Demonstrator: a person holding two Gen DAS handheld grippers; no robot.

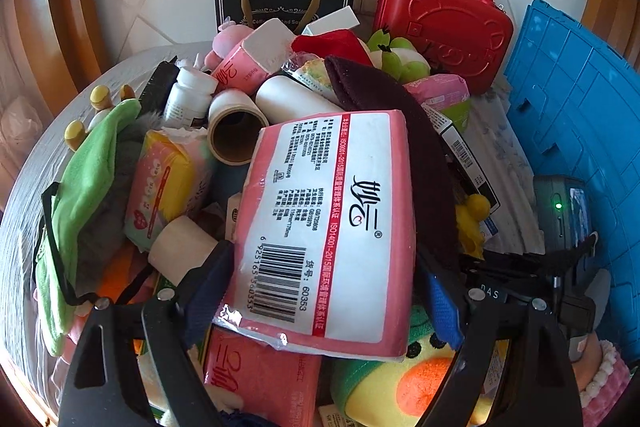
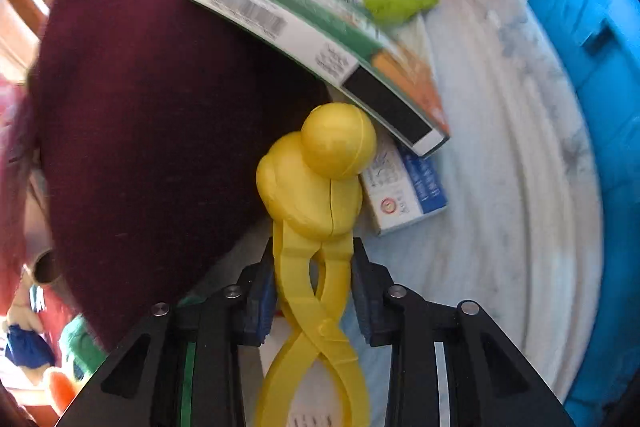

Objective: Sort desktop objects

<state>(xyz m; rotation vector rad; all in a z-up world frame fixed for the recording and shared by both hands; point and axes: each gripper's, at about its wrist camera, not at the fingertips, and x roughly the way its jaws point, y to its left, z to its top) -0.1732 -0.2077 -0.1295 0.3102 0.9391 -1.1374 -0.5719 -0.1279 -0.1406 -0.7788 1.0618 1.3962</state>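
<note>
1. Tissue pack (image 1: pixel 326 227) lies frame centre in the left wrist view, on top of the pile, between the left gripper (image 1: pixel 324 291) fingers.
2. Cloth (image 1: pixel 404 131) just right of it; cardboard roll (image 1: pixel 234 135) upper left.
3. Suitcase (image 1: pixel 444 23) upper right; crate (image 1: pixel 580 131) at right edge.
4. Right wrist view: tongs (image 2: pixel 320 207) centre, between the right gripper (image 2: pixel 314 291) fingers, box (image 2: pixel 312 39) above.
</note>
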